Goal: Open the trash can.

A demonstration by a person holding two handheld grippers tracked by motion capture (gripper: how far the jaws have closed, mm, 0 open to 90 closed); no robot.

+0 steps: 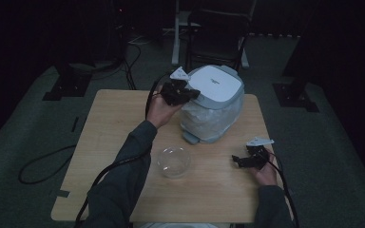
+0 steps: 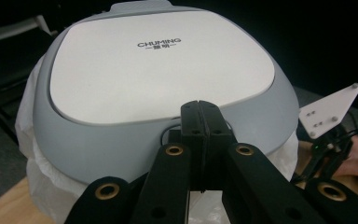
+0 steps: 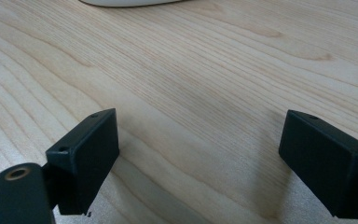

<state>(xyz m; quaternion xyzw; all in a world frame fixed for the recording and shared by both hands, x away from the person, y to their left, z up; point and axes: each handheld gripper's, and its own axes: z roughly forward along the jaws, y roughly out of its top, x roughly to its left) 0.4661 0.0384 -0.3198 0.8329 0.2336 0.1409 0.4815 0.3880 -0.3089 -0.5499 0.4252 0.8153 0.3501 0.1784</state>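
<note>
A grey and white cooker (image 1: 214,102) with a white lid panel marked CHUMING (image 2: 158,65) stands at the table's far middle, its body wrapped in clear plastic (image 1: 204,121). My left gripper (image 1: 192,95) is shut, its two jaws pressed together with nothing between them, tips against the grey front rim of the lid (image 2: 200,108). My right gripper (image 1: 235,161) rests low over the wood at the right, jaws wide apart and empty; in the right gripper view its fingers (image 3: 86,154) frame bare table (image 3: 191,93). A clear glass bowl (image 1: 173,161) sits near the front middle.
The light wooden table (image 1: 114,128) stands on dark carpet. A dark chair (image 1: 216,33) is behind the cooker, and cables (image 1: 43,164) lie on the floor at the left. The other gripper's grey plate (image 2: 328,109) shows at the right of the left gripper view.
</note>
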